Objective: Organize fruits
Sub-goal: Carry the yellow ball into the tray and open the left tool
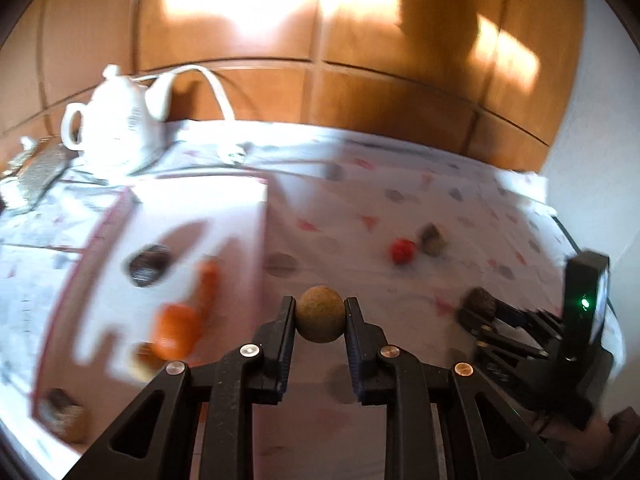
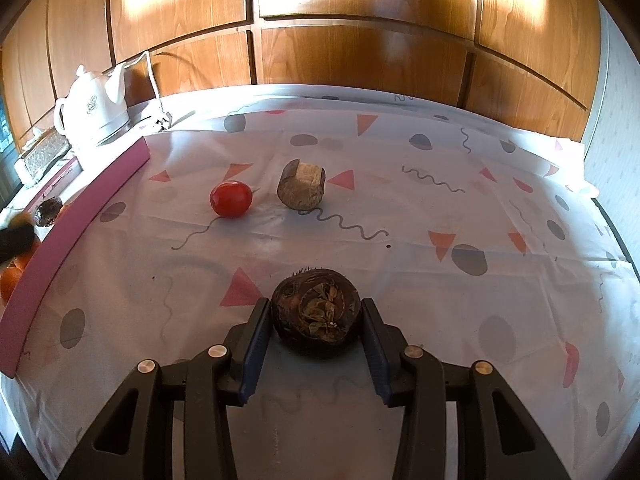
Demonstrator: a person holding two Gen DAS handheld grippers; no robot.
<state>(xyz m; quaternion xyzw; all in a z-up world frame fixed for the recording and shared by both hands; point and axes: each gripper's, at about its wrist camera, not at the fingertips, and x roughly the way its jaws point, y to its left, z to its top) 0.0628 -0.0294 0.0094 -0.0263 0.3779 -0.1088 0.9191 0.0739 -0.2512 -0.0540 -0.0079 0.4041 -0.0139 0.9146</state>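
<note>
My left gripper (image 1: 320, 314) is shut on a round tan fruit (image 1: 320, 314) and holds it above the patterned tablecloth, right of a white tray with a pink rim (image 1: 236, 208). The tray holds an orange (image 1: 176, 330), a carrot (image 1: 208, 284) and a dark fruit (image 1: 148, 266). My right gripper (image 2: 318, 320) is shut on a dark brown round fruit (image 2: 316, 316) resting on the cloth; it also shows in the left wrist view (image 1: 482, 302). A red tomato (image 2: 231, 199) and a cut brown piece (image 2: 302, 186) lie farther back.
A white teapot (image 2: 94, 110) and a glass box (image 2: 44, 154) stand at the back left. The tray's pink wall (image 2: 76, 224) runs along the left. Wooden cabinets (image 2: 360, 60) back the table. A white wall is at the right.
</note>
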